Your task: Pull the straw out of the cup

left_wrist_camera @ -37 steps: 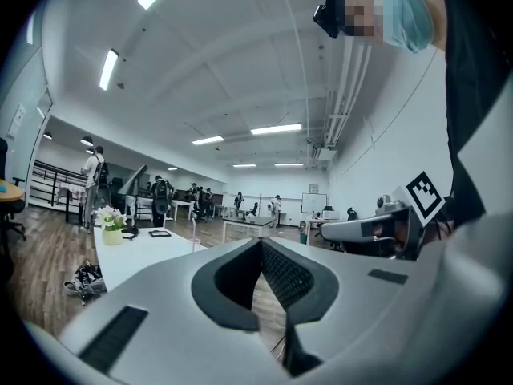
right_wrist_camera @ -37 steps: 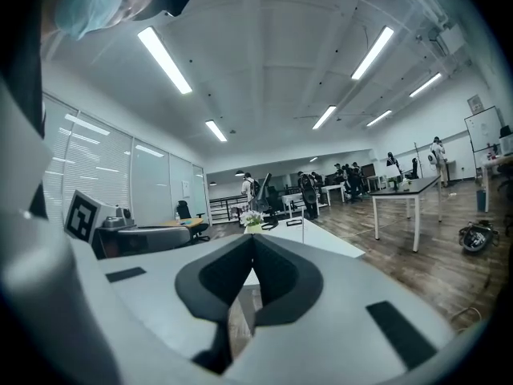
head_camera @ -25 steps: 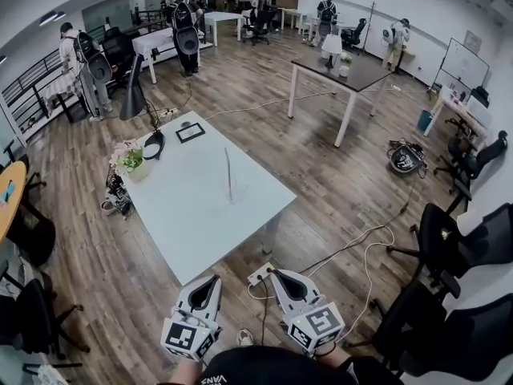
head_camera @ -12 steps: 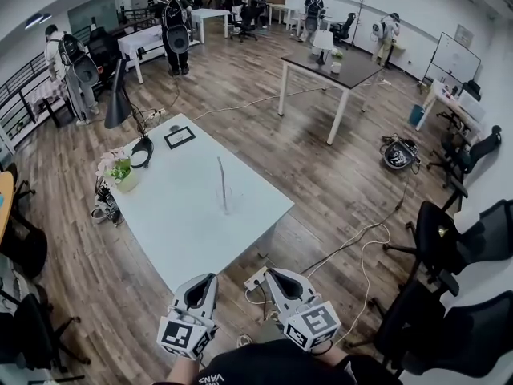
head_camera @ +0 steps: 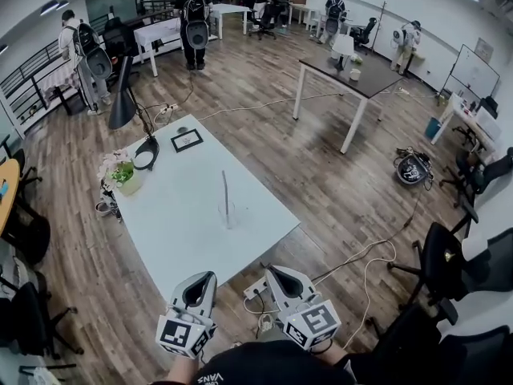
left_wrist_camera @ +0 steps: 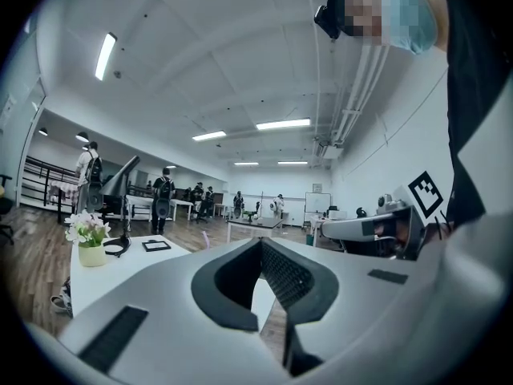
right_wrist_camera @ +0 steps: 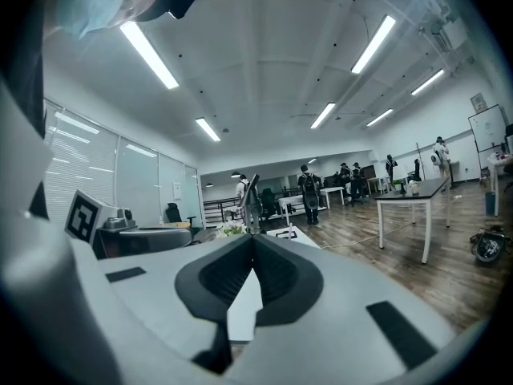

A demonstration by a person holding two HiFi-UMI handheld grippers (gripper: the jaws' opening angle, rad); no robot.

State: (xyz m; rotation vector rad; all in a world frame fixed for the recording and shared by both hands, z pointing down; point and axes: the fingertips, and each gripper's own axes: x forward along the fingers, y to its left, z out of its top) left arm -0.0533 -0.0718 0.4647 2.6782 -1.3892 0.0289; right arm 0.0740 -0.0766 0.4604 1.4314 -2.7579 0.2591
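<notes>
A thin pale straw (head_camera: 225, 195) stands upright in a clear cup (head_camera: 228, 215) near the middle of the white table (head_camera: 184, 223). Both grippers are held level, short of the table's near corner and well away from the cup. My left gripper (head_camera: 209, 277) is shut with nothing in it; in the left gripper view its jaws (left_wrist_camera: 260, 243) meet at the tips. My right gripper (head_camera: 269, 269) is also shut and empty, its tips (right_wrist_camera: 253, 237) together. The straw (left_wrist_camera: 204, 237) shows small and far off in the left gripper view.
On the table's far side stand a flower pot (head_camera: 124, 172), a black desk lamp (head_camera: 146, 152) and a small frame (head_camera: 187, 139). A power strip (head_camera: 255, 287) and cables lie on the floor by the near corner. Office chairs (head_camera: 449, 255) stand at the right.
The whole view has drawn closer to the white table. Both grippers have come forward together toward its near corner, still shut and side by side.
</notes>
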